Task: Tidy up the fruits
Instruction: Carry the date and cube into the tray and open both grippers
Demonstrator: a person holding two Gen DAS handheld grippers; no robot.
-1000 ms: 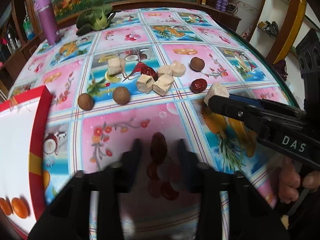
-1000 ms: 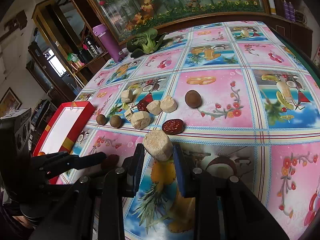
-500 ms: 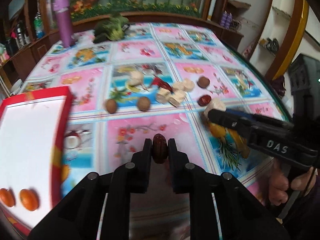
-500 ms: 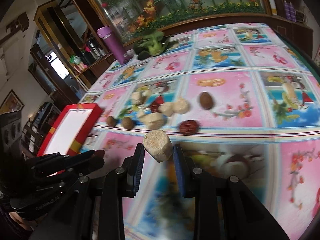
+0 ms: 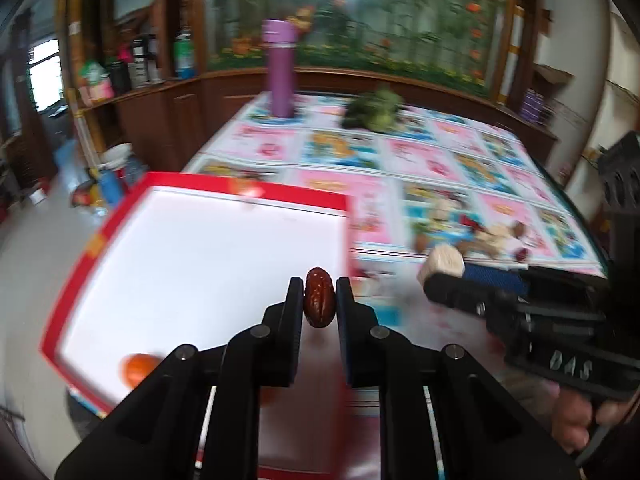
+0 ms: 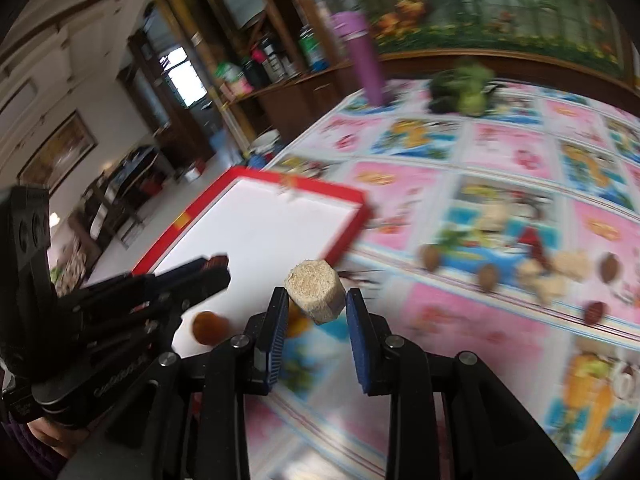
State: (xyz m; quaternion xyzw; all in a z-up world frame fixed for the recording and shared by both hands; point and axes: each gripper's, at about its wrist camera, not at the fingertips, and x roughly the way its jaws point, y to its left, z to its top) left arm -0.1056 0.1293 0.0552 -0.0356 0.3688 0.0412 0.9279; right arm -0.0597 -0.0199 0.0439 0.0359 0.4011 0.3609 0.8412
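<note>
An orange round fruit (image 5: 138,366), blurred, lies in the red-rimmed white tray (image 5: 248,186). The left gripper (image 5: 319,294) pinches a dark red wrinkled date (image 5: 319,303) over the tray's right edge. The right gripper (image 6: 316,302) clamps a pale beige cut chunk (image 6: 316,296); loose fruits on the patterned tablecloth (image 6: 516,156) blur together.

This is a lived-in home, likely a dining or living room: the surface (image 6: 500,152) wears a bright plastic cloth printed with fruit and flower squares, and dark wooden cabinets (image 5: 160,120) beyond its far edge carry a jumble of bottles and jars (image 5: 132,64). A large glass-fronted panel of plants and flowers (image 5: 380,20) fills the wall behind the far edge, with a purple flask (image 5: 281,68) near the far left corner, and a framed picture (image 6: 56,152) hangs on a pale wall
</note>
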